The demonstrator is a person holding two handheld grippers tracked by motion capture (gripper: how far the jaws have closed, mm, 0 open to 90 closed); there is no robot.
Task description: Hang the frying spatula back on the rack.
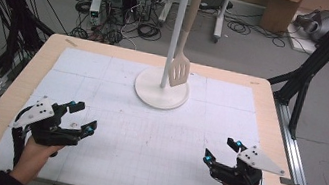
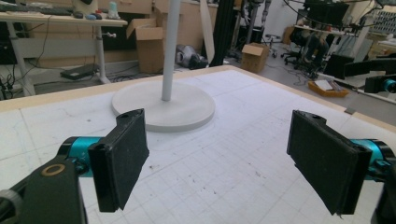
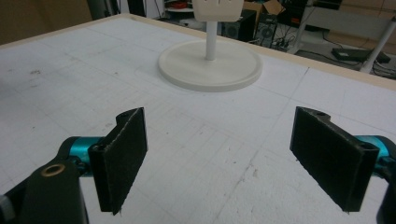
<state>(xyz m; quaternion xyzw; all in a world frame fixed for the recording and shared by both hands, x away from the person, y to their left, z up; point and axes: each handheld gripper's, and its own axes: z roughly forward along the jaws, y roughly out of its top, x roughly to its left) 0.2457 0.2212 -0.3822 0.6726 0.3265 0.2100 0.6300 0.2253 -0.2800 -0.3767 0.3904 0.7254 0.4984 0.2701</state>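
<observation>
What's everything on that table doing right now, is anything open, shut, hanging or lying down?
Spatula: hanging from the stand's top hook, blade down, off the table.
Stand: upright on its round base.
Left gripper: jaws open, holding nothing.
Right gripper: jaws open, holding nothing.

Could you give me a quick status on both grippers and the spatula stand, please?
Left gripper open, empty. Right gripper open, empty. Slotted spatula hanging on white stand, untouched. Nothing in between.
</observation>
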